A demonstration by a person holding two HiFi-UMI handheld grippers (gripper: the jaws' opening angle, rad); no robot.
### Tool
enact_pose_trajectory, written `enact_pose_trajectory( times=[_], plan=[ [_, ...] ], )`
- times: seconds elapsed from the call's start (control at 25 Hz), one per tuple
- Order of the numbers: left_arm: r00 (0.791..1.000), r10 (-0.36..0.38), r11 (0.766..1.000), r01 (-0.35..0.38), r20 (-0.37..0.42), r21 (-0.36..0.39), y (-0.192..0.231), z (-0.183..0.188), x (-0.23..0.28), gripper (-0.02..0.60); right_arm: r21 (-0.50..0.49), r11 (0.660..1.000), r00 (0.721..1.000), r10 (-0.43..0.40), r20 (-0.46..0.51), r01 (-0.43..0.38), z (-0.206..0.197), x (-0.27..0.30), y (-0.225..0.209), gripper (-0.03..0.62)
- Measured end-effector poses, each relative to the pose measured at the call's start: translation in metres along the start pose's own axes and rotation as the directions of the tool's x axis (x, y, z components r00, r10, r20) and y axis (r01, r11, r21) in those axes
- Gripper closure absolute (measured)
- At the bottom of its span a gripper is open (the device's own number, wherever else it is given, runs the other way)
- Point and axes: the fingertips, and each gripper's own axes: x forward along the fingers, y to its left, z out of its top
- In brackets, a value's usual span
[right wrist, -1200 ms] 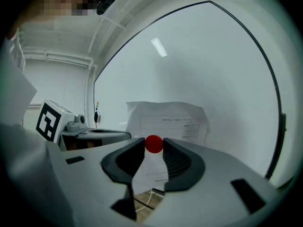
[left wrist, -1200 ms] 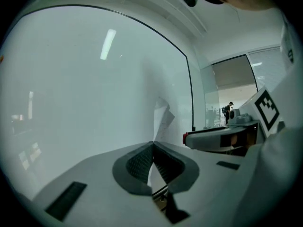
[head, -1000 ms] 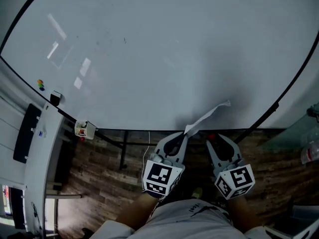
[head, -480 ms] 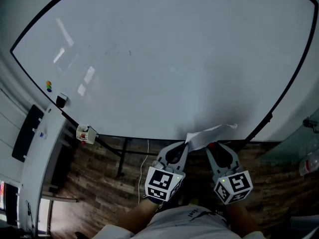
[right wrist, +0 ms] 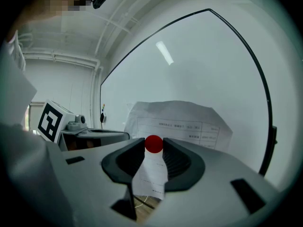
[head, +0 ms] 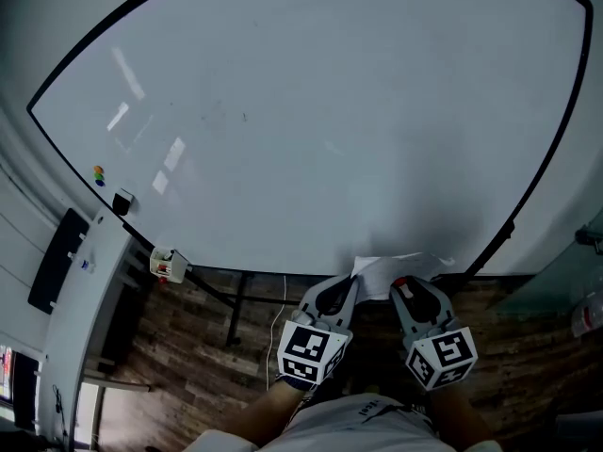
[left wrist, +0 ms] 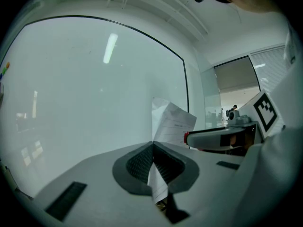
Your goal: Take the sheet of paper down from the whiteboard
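Observation:
The white sheet of paper (head: 399,267) hangs off the whiteboard (head: 311,111) at its lower edge, bent over between my two grippers. My left gripper (head: 350,286) is shut on the sheet's left edge; in the left gripper view the paper (left wrist: 171,124) sticks up out of the closed jaws (left wrist: 153,146). My right gripper (head: 405,288) is shut on a small red round magnet (right wrist: 153,144) at its tips, with the printed sheet (right wrist: 180,122) just beyond and under it. The two grippers sit side by side, close together.
A marker holder (head: 165,266) and a black eraser (head: 122,201) sit at the board's left edge, near coloured magnets (head: 98,173). A white desk (head: 85,290) stands at the left, wooden floor (head: 217,347) below and a glass wall (head: 575,281) at the right.
The sheet, which slanted up to the right against the board, has come down and now lies low across both grippers. The grippers stay close together below the board's edge.

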Motion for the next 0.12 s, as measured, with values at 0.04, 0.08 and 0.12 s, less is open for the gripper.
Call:
enact_pose_trajectory(
  times=[0.04, 0.08, 0.12],
  plan=[
    [1.0, 0.001, 1.0, -0.001, 0.0, 0.0, -0.0003, 0.0005, -0.0002, 0.569, 0.0, 1.0, 1.0, 0.0, 0.0, 0.0, 0.0004, -0.0004, -0.0002, 0.467],
    [1.0, 0.003, 1.0, -0.003, 0.001, 0.0, -0.0006, 0.0013, -0.0004, 0.569, -0.001, 1.0, 1.0, 0.0, 0.0, 0.0, 0.0009, -0.0009, -0.0004, 0.467],
    [1.0, 0.004, 1.0, -0.004, 0.002, 0.001, -0.0008, 0.0021, -0.0007, 0.569, -0.002, 1.0, 1.0, 0.0, 0.001, 0.0, 0.0015, -0.0013, -0.0007, 0.467]
  ],
)
